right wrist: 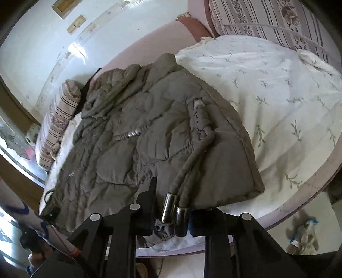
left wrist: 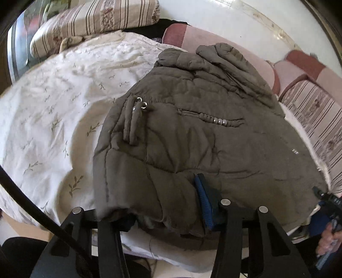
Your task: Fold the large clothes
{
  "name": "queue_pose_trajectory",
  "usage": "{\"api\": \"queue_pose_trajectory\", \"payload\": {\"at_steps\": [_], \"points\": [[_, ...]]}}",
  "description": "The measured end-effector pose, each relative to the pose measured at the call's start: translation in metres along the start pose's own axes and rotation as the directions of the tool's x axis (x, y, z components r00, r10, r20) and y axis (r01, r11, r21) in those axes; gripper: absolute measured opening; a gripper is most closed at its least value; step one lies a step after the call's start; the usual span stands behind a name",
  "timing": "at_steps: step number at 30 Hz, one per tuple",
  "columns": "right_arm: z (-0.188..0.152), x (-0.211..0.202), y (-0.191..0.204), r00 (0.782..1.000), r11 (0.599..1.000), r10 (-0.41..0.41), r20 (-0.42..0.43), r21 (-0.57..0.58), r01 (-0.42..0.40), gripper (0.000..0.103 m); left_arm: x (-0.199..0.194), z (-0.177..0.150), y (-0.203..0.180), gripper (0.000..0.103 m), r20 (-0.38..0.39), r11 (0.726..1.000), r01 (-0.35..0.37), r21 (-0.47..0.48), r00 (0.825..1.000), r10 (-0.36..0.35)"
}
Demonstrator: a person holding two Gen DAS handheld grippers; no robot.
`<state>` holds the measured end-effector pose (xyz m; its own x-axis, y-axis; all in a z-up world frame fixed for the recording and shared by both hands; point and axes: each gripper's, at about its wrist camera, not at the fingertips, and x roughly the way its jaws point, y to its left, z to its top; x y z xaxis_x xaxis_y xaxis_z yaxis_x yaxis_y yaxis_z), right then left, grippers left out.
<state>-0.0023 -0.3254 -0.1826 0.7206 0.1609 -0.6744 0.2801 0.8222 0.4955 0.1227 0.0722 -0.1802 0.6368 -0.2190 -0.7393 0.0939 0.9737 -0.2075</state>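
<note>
A large grey-brown padded jacket point(left wrist: 192, 132) lies spread on a white leaf-print bedsheet point(left wrist: 53, 111), its hood toward the far wall. My left gripper point(left wrist: 166, 205) is at the jacket's near hem, its jaws wide apart with hem fabric bunched between them; the blue-padded right finger point(left wrist: 204, 203) shows, the left finger is hidden under the cloth. In the right wrist view the jacket point(right wrist: 139, 132) fills the middle. My right gripper point(right wrist: 173, 205) stands at the near hem with jaws apart; two metal-tipped drawcords point(right wrist: 175, 213) lie between the fingers.
Striped floral pillows point(left wrist: 89, 19) sit at the bed's head and along the side point(right wrist: 57, 126). A pink bed frame point(right wrist: 299, 198) edges the mattress. The white wall point(right wrist: 42, 42) is behind. A rag lies on the floor point(right wrist: 303, 237).
</note>
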Motion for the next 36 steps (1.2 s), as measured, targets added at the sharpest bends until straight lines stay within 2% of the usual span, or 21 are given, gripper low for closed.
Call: {"api": "queue_pose_trajectory", "payload": {"at_steps": [2, 3, 6, 10, 17, 20, 21, 22, 23, 24, 26, 28, 31, 36], "points": [[0.0, 0.006, -0.004, 1.0, 1.0, -0.003, -0.015, 0.019, 0.004, 0.028, 0.001, -0.003, -0.006, 0.059, 0.014, 0.999, -0.042, 0.03, 0.999, 0.042], [-0.001, 0.008, -0.008, 1.0, 0.999, -0.001, -0.02, 0.034, 0.001, 0.036, 0.003, -0.004, -0.01, 0.06, 0.02, 0.996, -0.071, 0.052, 0.997, 0.07], [-0.002, 0.01, -0.013, 1.0, 0.999, 0.006, -0.009, 0.054, -0.005, 0.039, 0.004, -0.007, -0.016, 0.067, 0.042, 0.99, -0.117, 0.079, 0.993, 0.114], [-0.005, 0.011, -0.005, 0.999, 0.999, -0.037, 0.009, -0.004, 0.037, 0.039, 0.006, -0.008, -0.016, 0.07, 0.054, 0.987, -0.136, 0.083, 0.99, 0.132], [-0.006, 0.011, 0.0, 0.998, 0.998, -0.054, 0.031, -0.031, 0.055, 0.042, 0.006, -0.005, -0.017, 0.073, 0.035, 0.985, -0.151, 0.08, 0.988, 0.149], [-0.006, 0.01, 0.0, 0.998, 0.998, -0.049, 0.049, -0.024, 0.05, 0.038, 0.006, -0.005, -0.019, 0.074, 0.037, 0.982, -0.169, 0.087, 0.985, 0.166], [-0.006, 0.009, 0.0, 0.998, 0.999, -0.044, 0.051, -0.023, 0.045, 0.031, 0.005, -0.005, -0.02, 0.074, 0.038, 0.981, -0.17, 0.09, 0.985, 0.168], [-0.005, 0.007, 0.001, 0.998, 0.999, -0.039, 0.043, -0.03, 0.04, 0.026, 0.005, -0.005, -0.02, 0.069, 0.042, 0.981, -0.169, 0.097, 0.985, 0.165], [-0.003, 0.004, 0.005, 0.998, 0.998, -0.032, 0.054, -0.053, 0.035, 0.023, 0.003, -0.005, -0.022, 0.057, 0.051, 0.981, -0.164, 0.107, 0.986, 0.159], [-0.003, 0.0, 0.009, 0.997, 0.996, -0.035, 0.072, -0.077, 0.041, 0.02, 0.001, -0.005, -0.024, 0.051, 0.066, 0.978, -0.17, 0.119, 0.984, 0.163], [-0.004, -0.005, 0.02, 0.993, 0.989, -0.052, 0.108, -0.133, 0.066, 0.018, -0.003, -0.006, -0.03, 0.033, 0.094, 0.974, -0.181, 0.138, 0.981, 0.169], [-0.005, -0.01, 0.029, 0.987, 0.98, -0.066, 0.145, -0.178, 0.091, 0.016, -0.011, -0.005, -0.032, 0.024, 0.132, 0.973, -0.176, 0.15, 0.979, 0.156], [-0.004, -0.017, 0.036, 0.983, 0.972, -0.062, 0.172, -0.211, 0.098, 0.014, -0.023, -0.004, -0.038, 0.017, 0.177, 0.971, -0.168, 0.172, 0.975, 0.137], [0.0, -0.04, 0.046, 0.976, 0.968, -0.025, 0.218, -0.238, 0.078, 0.012, -0.054, -0.004, -0.045, 0.016, 0.253, 0.967, -0.156, 0.203, 0.962, 0.102]]}}
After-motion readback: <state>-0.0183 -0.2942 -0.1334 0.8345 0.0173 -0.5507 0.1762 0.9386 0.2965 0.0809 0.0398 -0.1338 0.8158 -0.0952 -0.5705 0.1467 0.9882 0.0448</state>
